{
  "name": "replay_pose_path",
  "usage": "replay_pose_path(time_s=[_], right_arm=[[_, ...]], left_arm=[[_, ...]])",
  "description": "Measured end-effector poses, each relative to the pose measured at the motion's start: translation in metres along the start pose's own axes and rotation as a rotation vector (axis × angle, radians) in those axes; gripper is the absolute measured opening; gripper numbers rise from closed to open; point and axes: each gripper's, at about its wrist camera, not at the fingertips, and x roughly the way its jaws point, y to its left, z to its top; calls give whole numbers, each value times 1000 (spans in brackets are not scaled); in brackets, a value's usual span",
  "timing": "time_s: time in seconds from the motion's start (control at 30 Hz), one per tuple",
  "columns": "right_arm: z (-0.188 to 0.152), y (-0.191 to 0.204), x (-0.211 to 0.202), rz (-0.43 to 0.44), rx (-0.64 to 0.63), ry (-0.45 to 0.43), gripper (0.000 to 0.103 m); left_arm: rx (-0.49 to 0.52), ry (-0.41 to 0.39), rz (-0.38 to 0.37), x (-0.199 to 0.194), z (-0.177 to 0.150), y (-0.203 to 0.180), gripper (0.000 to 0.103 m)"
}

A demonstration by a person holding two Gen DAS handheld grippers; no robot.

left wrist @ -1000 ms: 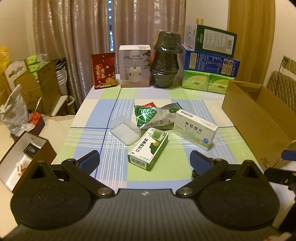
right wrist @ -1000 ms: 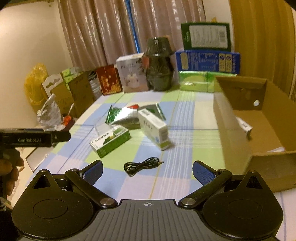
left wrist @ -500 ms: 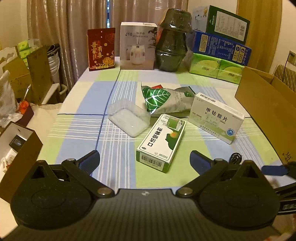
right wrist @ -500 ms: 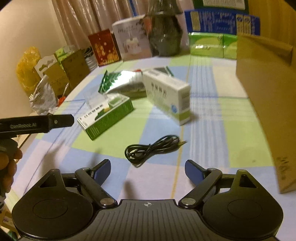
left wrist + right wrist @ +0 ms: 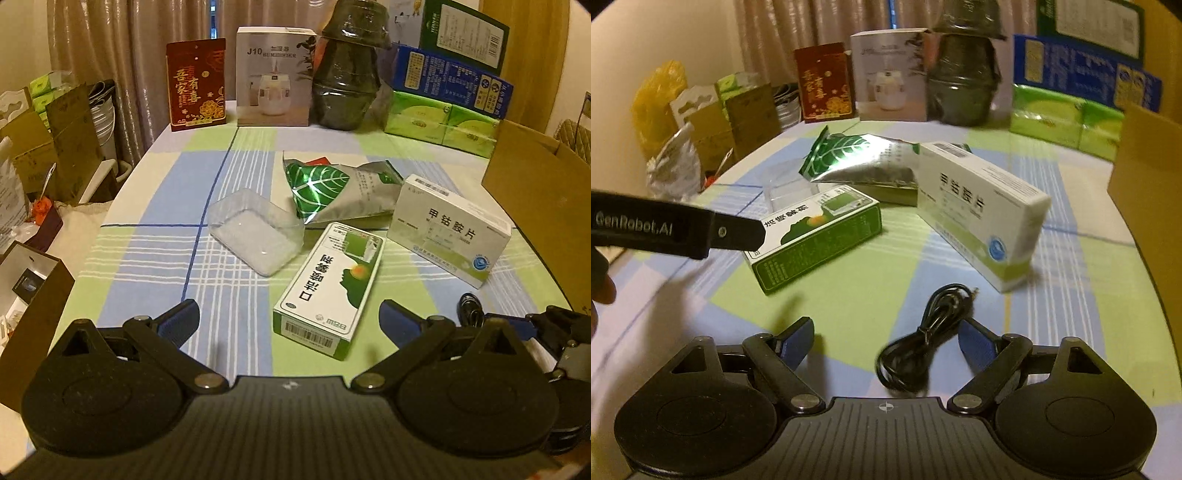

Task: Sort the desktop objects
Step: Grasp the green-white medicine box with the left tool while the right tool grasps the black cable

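A green-and-white medicine box [image 5: 330,284] lies on the checked tablecloth, its near end between the fingers of my open left gripper [image 5: 290,319]. Behind it are a clear plastic tray [image 5: 255,230], a foil leaf-print bag [image 5: 340,192] and a white medicine box [image 5: 450,230]. My open right gripper [image 5: 886,338] is low over a coiled black cable [image 5: 923,339], which lies between its fingers. The green box [image 5: 816,232], white box [image 5: 982,206] and bag [image 5: 860,162] also show in the right wrist view, where the left gripper's finger [image 5: 676,229] crosses at left.
An open cardboard box [image 5: 535,206] stands at the table's right edge. Along the back stand a red packet [image 5: 195,83], a humidifier box [image 5: 275,75], a wrapped dark pot [image 5: 351,66] and stacked green and blue boxes [image 5: 447,96]. Cartons and bags sit on the floor at left [image 5: 40,155].
Both grippers have moved forward and down toward the table. The green box now lies between my left fingers, and the black cable between my right fingers.
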Motion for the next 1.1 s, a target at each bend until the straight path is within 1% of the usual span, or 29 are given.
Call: replay_pose_path(time_s=[0.03,0.07,0.1,0.13,0.17,0.2,0.27,0.47,0.57,0.67,0.77,0.8,0.83,0.87,0.9,0.97,1.1], right_arm=[[0,0,0,-13,-10,-3,66],[0,-1,-1,-18,-14,-3,56],[0,-3,-2,-22,-13,-3,49],[0,-5,-2,-25,-11,-2,45],[0,-7,-3,-28,-7,-2,37],[1,-10,-4,-33,0,-2,26],[2,-13,-5,-35,10,1,14],[3,-18,-7,-21,34,2,13],[3,-21,-8,-23,45,3,12],[3,-25,-9,-30,57,4,12],[3,-28,-10,-30,67,7,12],[3,-29,-10,-29,69,8,12],[3,-30,-11,-28,71,10,12],[3,-30,-12,-29,72,10,12],[3,-32,-13,-31,74,11,12],[3,-34,-16,-35,80,12,12],[-1,-38,-30,-50,70,11,12]], left_arm=[[-4,1,-1,1,0,1,101],[-7,3,-4,2,0,2,101],[-7,7,-8,3,-1,2,101],[-4,13,-11,4,-2,2,101],[4,18,-14,5,-3,1,101],[13,18,-18,5,-3,-1,101],[35,14,-32,7,-2,-4,101],[126,0,-56,17,-2,-17,100],[142,0,-63,24,0,-20,94],[152,-1,-64,30,3,-22,93],[161,11,-71,37,4,-23,82],[162,16,-77,40,4,-23,75],[161,27,-81,42,3,-23,70],[158,41,-84,44,3,-23,59],[151,52,-88,45,2,-24,56],[145,62,-105,41,1,-27,52],[131,96,-111,29,-5,-44,51]])
